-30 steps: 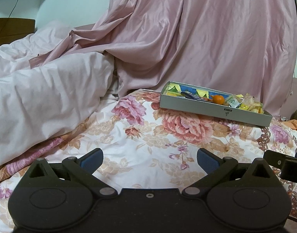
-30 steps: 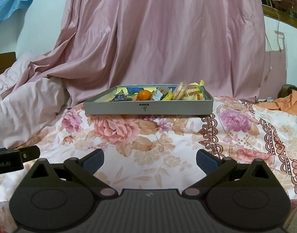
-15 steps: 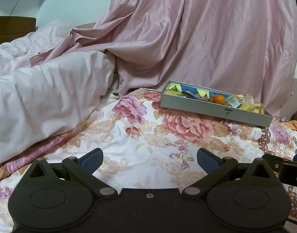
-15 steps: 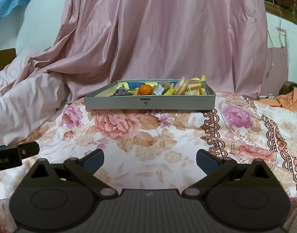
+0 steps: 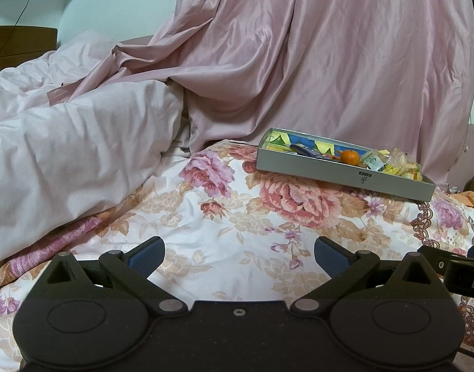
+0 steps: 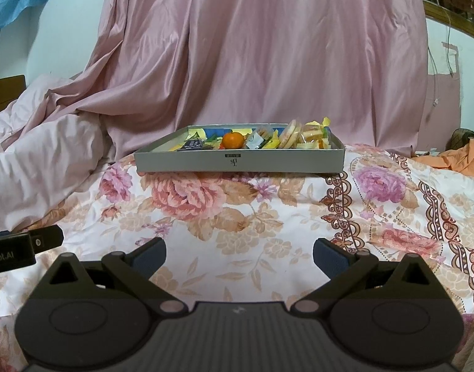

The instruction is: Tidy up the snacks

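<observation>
A shallow grey box [image 6: 237, 162] sits on the floral bedsheet ahead of me. It holds an orange fruit [image 6: 233, 140], wrapped biscuits [image 6: 294, 133] and several small yellow and blue packets. It also shows in the left wrist view [image 5: 345, 176], to the far right, with the orange fruit [image 5: 350, 157] inside. My right gripper [image 6: 239, 255] is open and empty, low over the sheet, well short of the box. My left gripper [image 5: 239, 254] is open and empty, low over the sheet, left of the box.
A pale pink duvet [image 5: 66, 155] is heaped on the left. A pink satin curtain [image 6: 268, 55] hangs behind the box. Orange cloth [image 6: 463, 158] lies at the far right. The floral sheet [image 6: 252, 217] lies between the grippers and the box.
Both grippers have sunk a little, so the box sits higher in both views. The right gripper has come slightly closer to the box. Both stay open.
</observation>
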Available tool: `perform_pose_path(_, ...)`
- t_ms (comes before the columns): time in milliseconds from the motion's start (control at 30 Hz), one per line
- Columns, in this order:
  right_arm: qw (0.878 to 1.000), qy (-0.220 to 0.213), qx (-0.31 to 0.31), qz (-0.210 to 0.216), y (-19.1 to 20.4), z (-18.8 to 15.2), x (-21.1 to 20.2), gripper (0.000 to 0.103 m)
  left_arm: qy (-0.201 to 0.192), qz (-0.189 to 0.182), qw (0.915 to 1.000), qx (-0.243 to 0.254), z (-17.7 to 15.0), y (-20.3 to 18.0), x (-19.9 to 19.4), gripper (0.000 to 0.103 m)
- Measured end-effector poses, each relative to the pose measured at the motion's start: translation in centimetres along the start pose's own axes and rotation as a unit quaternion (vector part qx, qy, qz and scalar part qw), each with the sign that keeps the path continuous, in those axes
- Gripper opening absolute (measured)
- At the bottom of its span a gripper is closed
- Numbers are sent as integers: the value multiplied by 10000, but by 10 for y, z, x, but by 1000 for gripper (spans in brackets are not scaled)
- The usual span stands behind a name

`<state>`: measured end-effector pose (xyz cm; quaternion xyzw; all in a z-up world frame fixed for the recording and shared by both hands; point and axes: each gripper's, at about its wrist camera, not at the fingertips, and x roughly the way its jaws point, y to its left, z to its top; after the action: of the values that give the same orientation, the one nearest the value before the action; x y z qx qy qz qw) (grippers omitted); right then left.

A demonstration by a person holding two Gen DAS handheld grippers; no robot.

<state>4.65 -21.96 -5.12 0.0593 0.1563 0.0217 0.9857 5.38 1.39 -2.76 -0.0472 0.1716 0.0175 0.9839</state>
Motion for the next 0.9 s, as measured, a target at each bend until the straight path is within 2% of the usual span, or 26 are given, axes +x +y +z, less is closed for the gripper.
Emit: perform_pose_path(900,10000,38,-13,-1,1,-2,1,103,4,-6,10000,17,0,0,0,102)
